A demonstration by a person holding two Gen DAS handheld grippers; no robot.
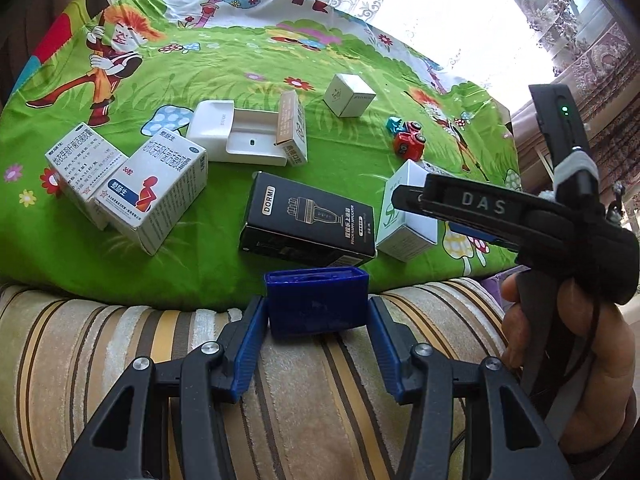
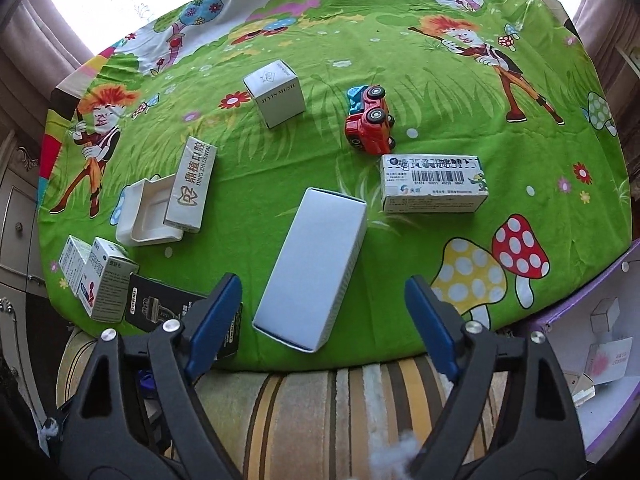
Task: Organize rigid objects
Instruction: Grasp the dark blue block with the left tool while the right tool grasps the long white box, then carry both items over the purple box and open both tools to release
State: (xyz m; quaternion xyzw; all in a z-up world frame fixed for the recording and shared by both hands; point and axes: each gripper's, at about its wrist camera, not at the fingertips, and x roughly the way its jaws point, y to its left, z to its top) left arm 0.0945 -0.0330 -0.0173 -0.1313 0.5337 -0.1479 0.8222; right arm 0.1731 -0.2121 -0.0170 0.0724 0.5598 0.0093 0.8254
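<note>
1. My left claw (image 1: 318, 344) clamps a small blue box (image 1: 318, 304), held over the striped cushion (image 1: 120, 340) near the cloth's edge.
2. My right claw (image 2: 322, 320) is wide open, holding nothing, with the long white box (image 2: 312, 268) lying between its fingers, untouched.
3. I'd square both pads on the box's long sides, then close gently so it doesn't twist.

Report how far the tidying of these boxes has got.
Done: nothing on the green cloth looks sorted. In hand: the left gripper clamps a small blue box; the right gripper hangs open above the long white box. Left: black DORMI box, medicine boxes, red toy truck, white cube box.
</note>
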